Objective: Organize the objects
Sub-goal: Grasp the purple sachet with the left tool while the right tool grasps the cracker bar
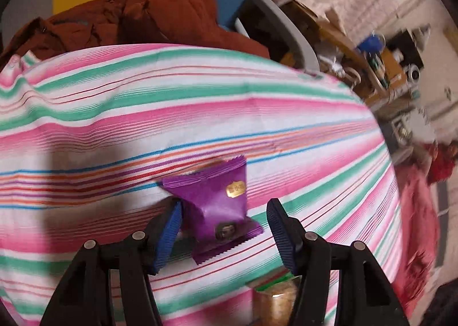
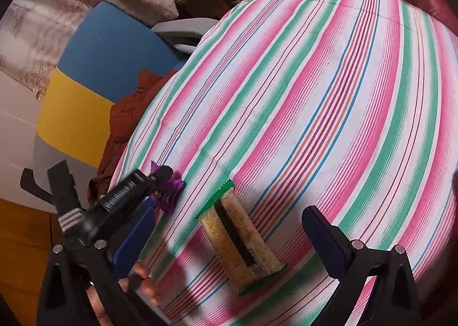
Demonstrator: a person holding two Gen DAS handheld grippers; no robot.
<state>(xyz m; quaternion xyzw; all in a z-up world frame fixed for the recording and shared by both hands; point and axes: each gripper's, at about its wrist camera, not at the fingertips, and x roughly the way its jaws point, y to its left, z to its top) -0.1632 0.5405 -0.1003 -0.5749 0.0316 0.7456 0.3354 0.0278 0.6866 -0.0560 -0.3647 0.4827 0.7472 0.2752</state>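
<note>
Left wrist: left gripper (image 1: 226, 228) wide around purple packet (image 1: 217, 206), grasp pending; right gripper (image 2: 229, 243) wide over cracker pack (image 2: 243, 240) beside it.

Very little here can actually be read. The purple snack packet (image 1: 217, 206) carries a small gold label with characters on it, too blurred to make out, and a dark round emblem lower down (no clearer). On the black arm of the left gripper (image 2: 160, 183) there is raised lettering, not legible from the right wrist view. The green-edged cracker packet (image 2: 243, 240) shows a barcode and fine print on its dark strip, unreadable.
</note>
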